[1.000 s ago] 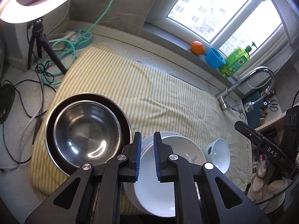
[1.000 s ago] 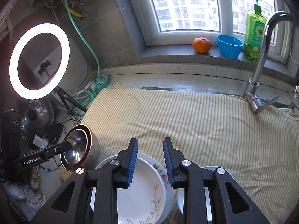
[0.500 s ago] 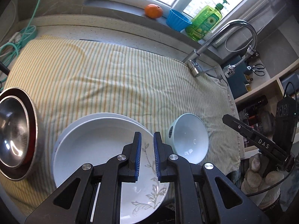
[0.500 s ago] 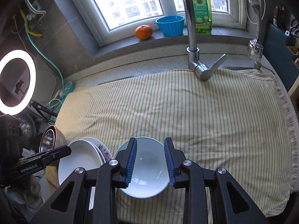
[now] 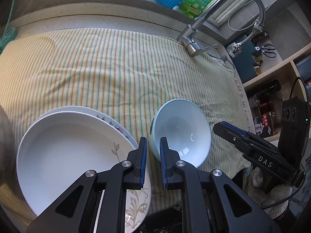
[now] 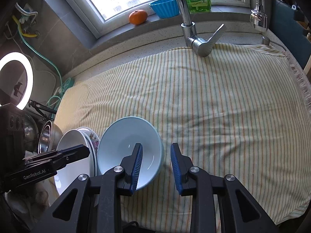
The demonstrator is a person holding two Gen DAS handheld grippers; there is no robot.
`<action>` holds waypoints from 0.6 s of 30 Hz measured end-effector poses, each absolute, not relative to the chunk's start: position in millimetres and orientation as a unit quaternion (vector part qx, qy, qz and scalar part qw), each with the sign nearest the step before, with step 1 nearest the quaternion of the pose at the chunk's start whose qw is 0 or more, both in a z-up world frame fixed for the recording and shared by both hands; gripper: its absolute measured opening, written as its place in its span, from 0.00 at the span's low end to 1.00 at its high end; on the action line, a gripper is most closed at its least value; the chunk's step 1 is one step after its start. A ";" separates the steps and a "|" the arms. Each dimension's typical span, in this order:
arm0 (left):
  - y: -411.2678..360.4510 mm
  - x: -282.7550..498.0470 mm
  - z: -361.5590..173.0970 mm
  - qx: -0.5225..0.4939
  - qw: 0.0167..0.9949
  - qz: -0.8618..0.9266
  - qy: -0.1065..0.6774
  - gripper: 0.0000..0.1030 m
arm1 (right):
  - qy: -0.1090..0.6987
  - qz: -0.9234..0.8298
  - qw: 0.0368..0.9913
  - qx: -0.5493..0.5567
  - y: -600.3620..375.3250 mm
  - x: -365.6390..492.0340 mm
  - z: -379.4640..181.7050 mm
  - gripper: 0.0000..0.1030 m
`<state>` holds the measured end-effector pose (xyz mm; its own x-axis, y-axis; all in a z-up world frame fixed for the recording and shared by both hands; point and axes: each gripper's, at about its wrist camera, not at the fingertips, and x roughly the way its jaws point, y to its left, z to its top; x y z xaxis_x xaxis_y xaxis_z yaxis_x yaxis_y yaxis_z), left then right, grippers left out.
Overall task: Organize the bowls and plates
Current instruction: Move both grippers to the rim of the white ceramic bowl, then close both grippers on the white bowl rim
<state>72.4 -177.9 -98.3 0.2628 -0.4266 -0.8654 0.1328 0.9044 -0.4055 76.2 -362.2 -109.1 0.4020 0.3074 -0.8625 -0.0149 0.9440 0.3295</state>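
A light blue bowl (image 5: 180,136) (image 6: 124,141) stands upright on the striped cloth (image 5: 97,68), just right of a stack of white plates (image 5: 68,145) (image 6: 73,145); the lower plate has a floral rim. My left gripper (image 5: 152,141) (image 6: 85,152) hovers over the gap between the plates and the bowl's left wall, jaws nearly together with nothing in them. My right gripper (image 6: 156,145) (image 5: 217,128) is open at the bowl's right rim: one finger over the inside, the other outside. The pads do not press on it. Steel bowls (image 6: 48,136) sit left of the plates.
A tap (image 6: 194,38) rises at the cloth's far edge. On the sill stand an orange (image 6: 138,16), a blue cup (image 6: 165,6) and a green soap bottle (image 5: 200,0). A ring light (image 6: 15,79) and cables are left; shelves (image 5: 272,73) are right.
Both grippers have swung right and come lower, from over the steel bowls and plates to the light blue bowl. The right fingers now straddle its rim. Neither opening has changed.
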 end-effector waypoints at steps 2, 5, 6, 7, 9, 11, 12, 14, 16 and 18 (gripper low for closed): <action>-181.7 73.3 -100.6 -0.120 0.785 -0.175 0.582 0.11 | 0.540 0.099 0.824 0.141 -365.1 76.6 -112.7 0.26; -184.6 74.0 -104.1 -0.113 0.785 -0.170 0.585 0.11 | 0.543 0.102 0.821 0.145 -366.7 77.0 -116.1 0.26; -185.4 74.1 -104.8 -0.111 0.785 -0.168 0.586 0.11 | 0.545 0.102 0.820 0.144 -366.2 77.3 -117.0 0.26; -186.0 74.9 -105.6 -0.109 0.785 -0.167 0.587 0.11 | 0.546 0.103 0.819 0.143 -365.8 77.9 -118.2 0.26; -187.6 76.1 -107.4 -0.108 0.784 -0.165 0.589 0.11 | 0.548 0.105 0.818 0.143 -365.9 79.1 -120.6 0.26; -189.5 77.8 -108.3 -0.105 0.783 -0.164 0.591 0.11 | 0.550 0.105 0.816 0.144 -366.6 80.6 -122.9 0.26; -190.5 78.4 -108.7 -0.104 0.782 -0.165 0.592 0.11 | 0.552 0.106 0.815 0.144 -366.7 81.1 -123.8 0.26; -192.3 79.5 -109.8 -0.102 0.781 -0.164 0.593 0.11 | 0.555 0.106 0.813 0.142 -366.4 82.0 -125.9 0.26; -193.0 79.8 -111.2 -0.101 0.780 -0.165 0.595 0.11 | 0.558 0.108 0.811 0.142 -366.3 82.0 -128.1 0.25; -194.8 79.6 -111.4 -0.099 0.779 -0.167 0.596 0.11 | 0.561 0.108 0.808 0.141 -366.1 83.4 -130.8 0.24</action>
